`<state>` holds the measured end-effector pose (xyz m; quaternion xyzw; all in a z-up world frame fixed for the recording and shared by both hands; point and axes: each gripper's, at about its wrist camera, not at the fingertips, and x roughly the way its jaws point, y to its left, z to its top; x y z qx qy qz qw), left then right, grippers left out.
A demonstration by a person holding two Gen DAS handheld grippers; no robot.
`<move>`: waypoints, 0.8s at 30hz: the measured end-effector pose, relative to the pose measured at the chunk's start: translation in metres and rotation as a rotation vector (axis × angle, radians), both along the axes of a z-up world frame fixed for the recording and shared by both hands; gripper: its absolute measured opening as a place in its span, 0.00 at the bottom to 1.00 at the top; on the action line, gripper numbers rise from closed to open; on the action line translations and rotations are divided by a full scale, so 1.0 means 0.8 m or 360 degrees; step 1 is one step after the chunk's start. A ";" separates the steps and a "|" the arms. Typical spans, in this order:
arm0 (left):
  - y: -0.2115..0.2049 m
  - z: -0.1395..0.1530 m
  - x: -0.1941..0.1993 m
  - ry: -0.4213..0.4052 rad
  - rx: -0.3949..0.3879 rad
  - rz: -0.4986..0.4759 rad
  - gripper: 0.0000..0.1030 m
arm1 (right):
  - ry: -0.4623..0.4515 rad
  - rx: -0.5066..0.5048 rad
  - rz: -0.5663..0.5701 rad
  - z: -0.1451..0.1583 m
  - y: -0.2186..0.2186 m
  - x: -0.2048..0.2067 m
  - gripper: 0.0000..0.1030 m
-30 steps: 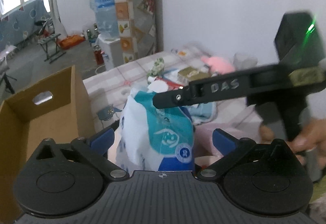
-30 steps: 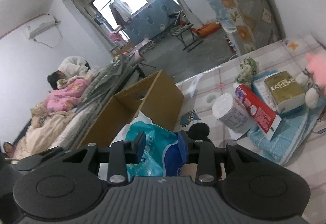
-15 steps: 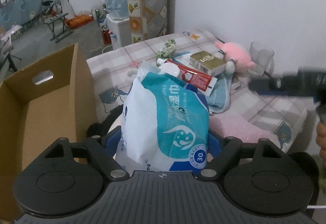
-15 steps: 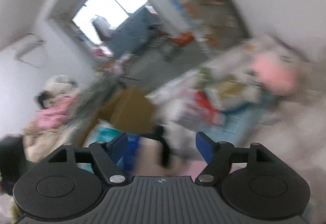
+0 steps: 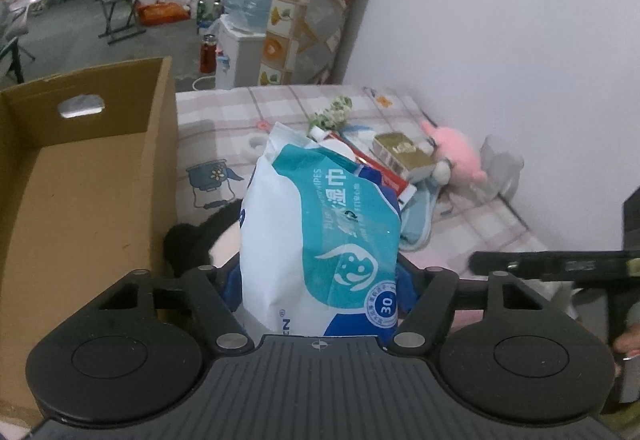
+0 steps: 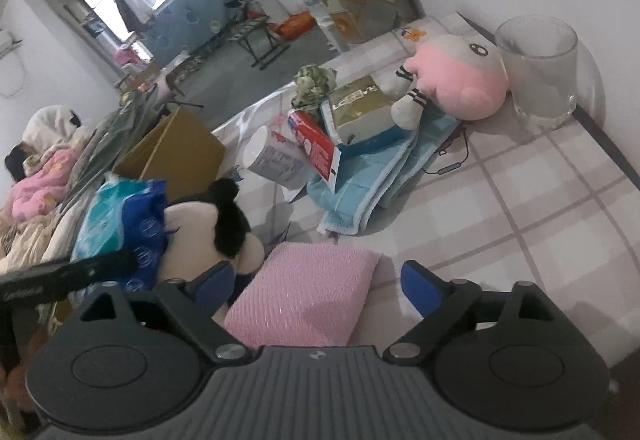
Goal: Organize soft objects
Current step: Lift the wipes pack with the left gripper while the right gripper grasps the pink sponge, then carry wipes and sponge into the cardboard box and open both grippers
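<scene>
upright, white-and-teal wet wipes pack [image 5: 320,236] marked 30, left tongs [image 5: 318,282] closing around it, right tongs [image 6: 316,282] released over pink towel [image 6: 308,300]

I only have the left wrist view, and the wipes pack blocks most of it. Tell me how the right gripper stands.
Observer: The right gripper is open, with nothing in its grip.
Operator: Say what is below it.
Observer: A folded pink cloth lies on the table between its fingers; neither blue pad touches it.
Operator: Report what the pack covers, next to the red box.
Observer: A white tub lying on its side beside the red box.
</scene>
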<state>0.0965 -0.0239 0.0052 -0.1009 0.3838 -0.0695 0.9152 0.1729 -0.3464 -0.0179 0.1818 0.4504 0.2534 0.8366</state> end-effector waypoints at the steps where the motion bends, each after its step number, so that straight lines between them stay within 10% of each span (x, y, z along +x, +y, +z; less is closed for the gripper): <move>1: 0.004 0.002 -0.003 -0.0014 -0.0020 0.0011 0.66 | 0.0012 -0.0012 -0.0008 -0.002 0.004 0.005 0.71; 17: 0.049 0.020 -0.030 -0.0169 -0.0188 0.0077 0.66 | 0.0122 -0.0667 0.0229 -0.042 0.105 0.041 0.56; 24: 0.067 0.047 -0.063 -0.0257 -0.0222 0.0123 0.66 | 0.0067 -0.0538 0.0107 -0.014 0.073 0.015 0.54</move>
